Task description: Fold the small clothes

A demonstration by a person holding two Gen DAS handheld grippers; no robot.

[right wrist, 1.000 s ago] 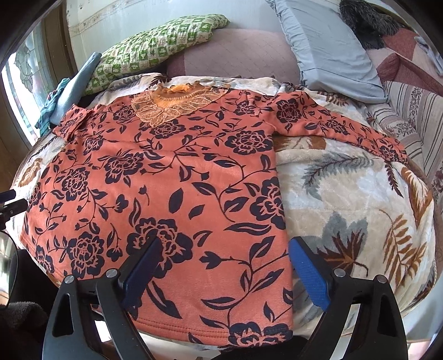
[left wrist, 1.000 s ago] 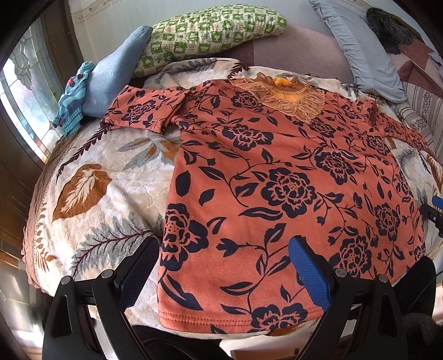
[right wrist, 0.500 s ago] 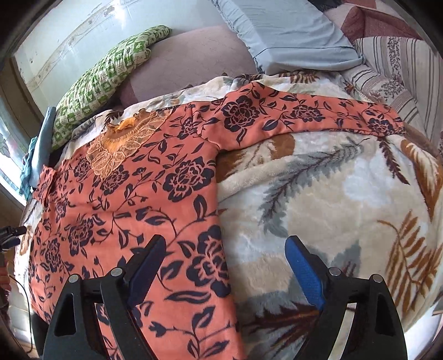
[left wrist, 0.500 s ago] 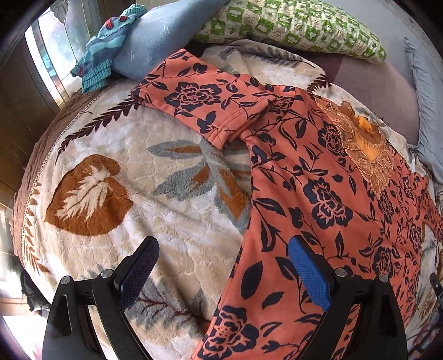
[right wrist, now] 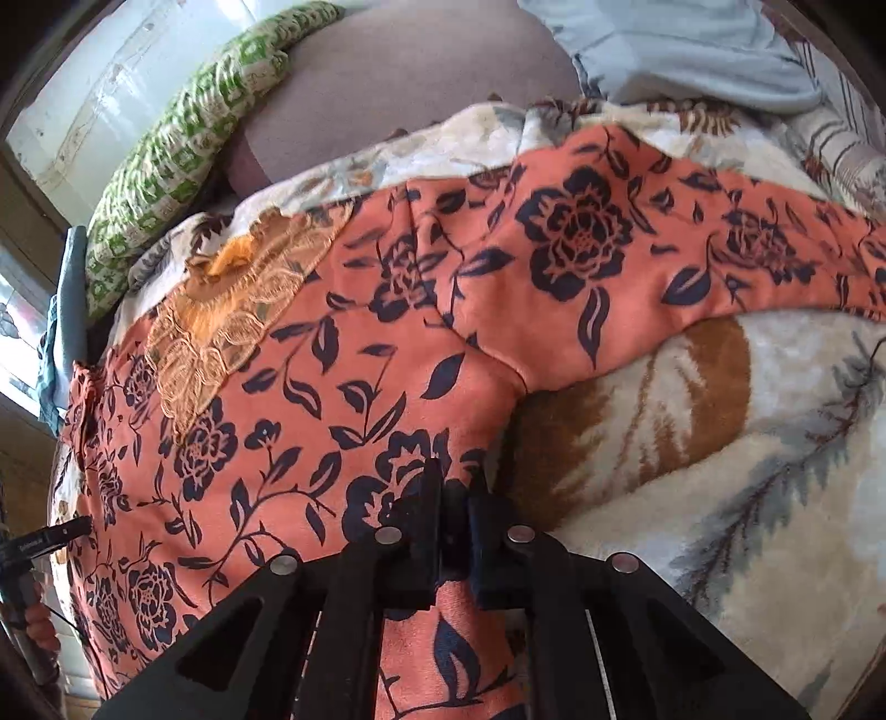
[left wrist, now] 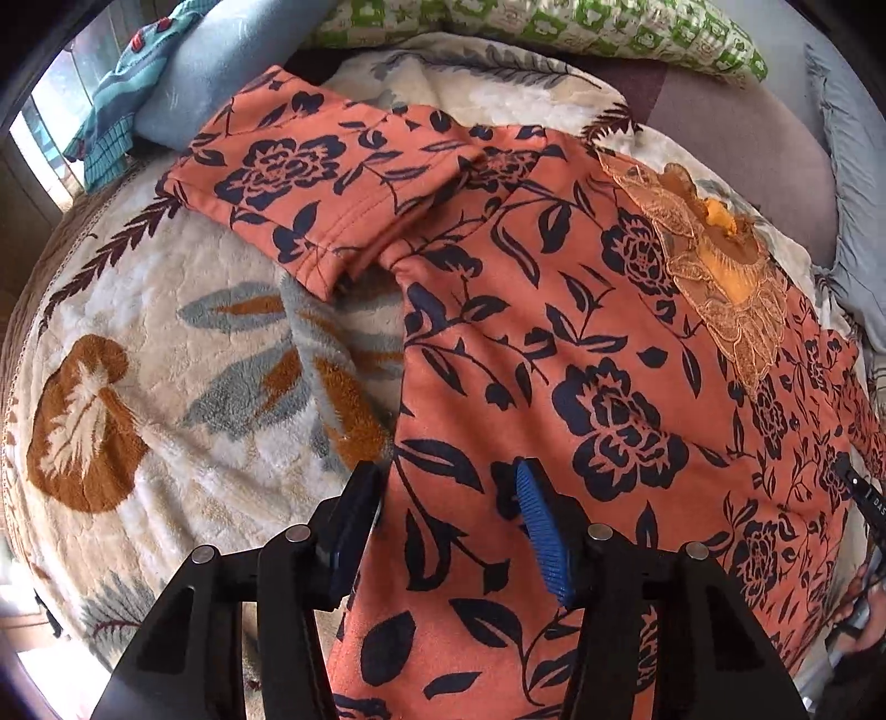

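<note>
An orange top with dark blue flowers point(left wrist: 581, 343) lies spread flat on the bed, its lace collar point(left wrist: 714, 260) toward the pillows. It fills the left of the right wrist view point(right wrist: 310, 387). My left gripper point(left wrist: 443, 487) is low over the top's left side edge below the armpit, its jaws part open and straddling that edge. The left sleeve point(left wrist: 310, 183) is folded short. My right gripper point(right wrist: 457, 493) is shut on the top's right side edge just below the armpit. The right sleeve point(right wrist: 664, 260) lies stretched out to the right.
A cream blanket with leaf prints point(left wrist: 166, 354) covers the bed. A green checked pillow point(left wrist: 554, 27) and a grey-blue pillow point(right wrist: 681, 50) lie at the head. Blue folded cloth point(left wrist: 183, 77) sits at the far left, by a window.
Both grippers moved forward and down onto the top's side edges. The left jaws narrowed around the left edge. The right jaws closed on the right edge.
</note>
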